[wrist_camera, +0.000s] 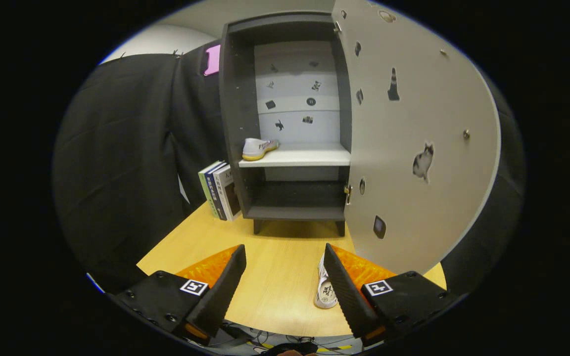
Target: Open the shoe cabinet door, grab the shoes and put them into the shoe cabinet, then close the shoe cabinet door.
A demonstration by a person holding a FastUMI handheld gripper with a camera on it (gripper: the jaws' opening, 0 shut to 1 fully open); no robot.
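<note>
Shoe cabinet (238,123), centre to upper centre of frame, stands on the wooden table (275,277). Its door (413,148) is swung wide open and takes up the right half of the frame.

One shoe (259,148) already lies on the white shelf (305,157), at the shelf's left end, long axis running left-right, sole down; which end is the toe cannot be told.

Second shoe (325,291) lies on the table at lower centre-right, just inside the right finger and partly hidden by it. Long axis runs roughly away from the camera, toward the cabinet.

Gripper (285,282): fingers spread wide apart, holding nothing.

Books (220,190) lean by the cabinet's left wall.

Risks, as judged:
- The shoe lies off-centre, against the right finger; closing now would likely nudge it aside rather than grasp it.
- The open door stands near the shoe; a lift could clip its lower edge.
</note>
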